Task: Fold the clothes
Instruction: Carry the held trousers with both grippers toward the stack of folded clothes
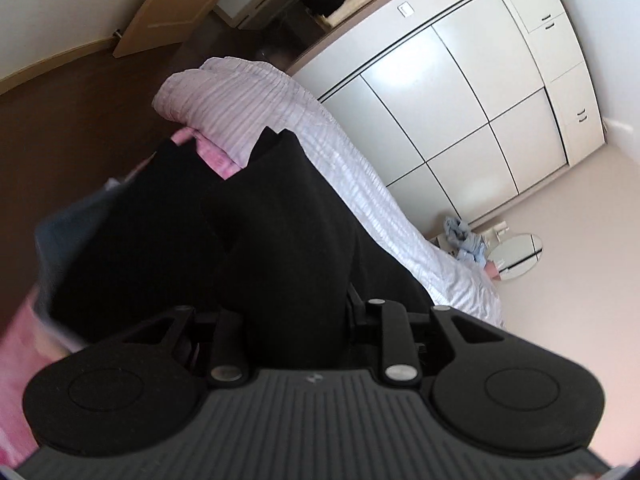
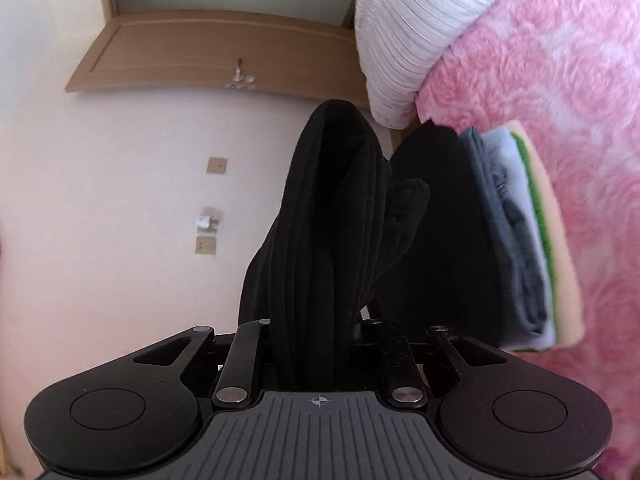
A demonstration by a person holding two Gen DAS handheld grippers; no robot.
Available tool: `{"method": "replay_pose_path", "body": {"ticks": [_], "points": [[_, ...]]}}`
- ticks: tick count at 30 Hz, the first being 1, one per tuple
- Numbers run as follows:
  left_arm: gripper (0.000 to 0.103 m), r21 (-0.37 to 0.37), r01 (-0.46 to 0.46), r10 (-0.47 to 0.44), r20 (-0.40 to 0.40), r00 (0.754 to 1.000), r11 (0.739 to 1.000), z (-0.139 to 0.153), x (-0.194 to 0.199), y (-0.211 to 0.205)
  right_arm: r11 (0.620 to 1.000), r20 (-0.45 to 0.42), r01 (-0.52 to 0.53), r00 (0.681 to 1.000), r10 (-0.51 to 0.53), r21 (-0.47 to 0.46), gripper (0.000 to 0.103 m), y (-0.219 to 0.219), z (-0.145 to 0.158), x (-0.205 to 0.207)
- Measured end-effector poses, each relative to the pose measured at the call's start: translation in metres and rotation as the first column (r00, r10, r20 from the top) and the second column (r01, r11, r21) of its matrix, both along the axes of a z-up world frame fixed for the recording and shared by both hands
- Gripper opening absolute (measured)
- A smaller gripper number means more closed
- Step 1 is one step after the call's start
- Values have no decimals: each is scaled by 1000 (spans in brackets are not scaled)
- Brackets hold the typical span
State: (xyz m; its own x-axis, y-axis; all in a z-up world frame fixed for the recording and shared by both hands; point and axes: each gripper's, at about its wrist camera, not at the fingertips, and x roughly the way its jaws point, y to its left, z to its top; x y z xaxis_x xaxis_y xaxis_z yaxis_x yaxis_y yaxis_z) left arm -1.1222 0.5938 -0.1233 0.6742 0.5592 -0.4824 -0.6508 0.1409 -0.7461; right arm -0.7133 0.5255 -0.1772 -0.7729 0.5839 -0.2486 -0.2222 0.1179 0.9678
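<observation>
Left tool point(image 1: 286, 308) was clamped on a black garment point(image 1: 240, 240); cloth bunched up betw. its fingers and rose in front of the lens, hiding the tips. Right tool point(image 2: 316, 320) was also closed on the same garment point(image 2: 320, 220), a ribbed fold standing up from betw. the fingers. Garment hung betw. both tools, lifted above the bed, w/ a pink blanket point(image 2: 560, 80) beside it. Just right of the garment in the right wrist view sat a stack of folded clothes point(image 2: 516, 240): dark grey, pale blue, green, cream layers, resting on the blanket. White ribbed duvet point(image 1: 256, 104) lay along the bed. White wardrobe point(image 1: 460, 92) stood behind; blue cloth point(image 1: 466, 242) lay on the floor near it. Wooden door point(image 2: 224, 52) showed in the right wrist view.
</observation>
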Motion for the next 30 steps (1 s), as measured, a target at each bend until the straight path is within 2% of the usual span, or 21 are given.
{"method": "replay_pose_path", "body": {"ticks": [6,11,14,16,17,18,21,23,26,29,30], "points": [[23,24,11,-12,36,999,1000,-20,-30,51,1000,42,16,999,-18,25,18,48,-14,-37],[24,42,31,-33,40,999,999,-40,-32,83,998,77,38,996,-43,57,19,80,-23,-47],[26,-25,35,-34,7,999,999,-71,-29,101,998,114,54,992,-57,37,19,92,-40,-49],[32,-94,28,-30,-30,999,995,-95,-26,110,998,199,57,978,-56,-3,21,100,-55,-51],[36,-113,20,-22,-16,1000,993,-103,-27,110,997,229,64,972,-54,-37,24,102,-63,-52],[38,-126,12,-12,3,1000,992,-110,-28,110,996,222,72,973,-58,-55,28,102,-68,-50],[40,-135,-16,17,6,1000,991,-106,-34,105,992,208,85,976,-65,-91,36,102,-74,-45],[43,-138,-27,23,-27,999,990,-100,-40,98,992,221,87,973,-64,-94,43,99,-69,-39],[44,-154,-55,48,-45,998,987,-93,-52,86,992,239,98,968,-75,-84,44,91,-64,-30],[39,-160,-65,60,-38,997,985,-93,-61,77,992,223,77,973,-54,-96,44,82,-67,-27],[32,-158,-61,56,-36,998,986,-93,-62,74,994,237,56,971,-32,-93,42,81,-67,-26]]}}
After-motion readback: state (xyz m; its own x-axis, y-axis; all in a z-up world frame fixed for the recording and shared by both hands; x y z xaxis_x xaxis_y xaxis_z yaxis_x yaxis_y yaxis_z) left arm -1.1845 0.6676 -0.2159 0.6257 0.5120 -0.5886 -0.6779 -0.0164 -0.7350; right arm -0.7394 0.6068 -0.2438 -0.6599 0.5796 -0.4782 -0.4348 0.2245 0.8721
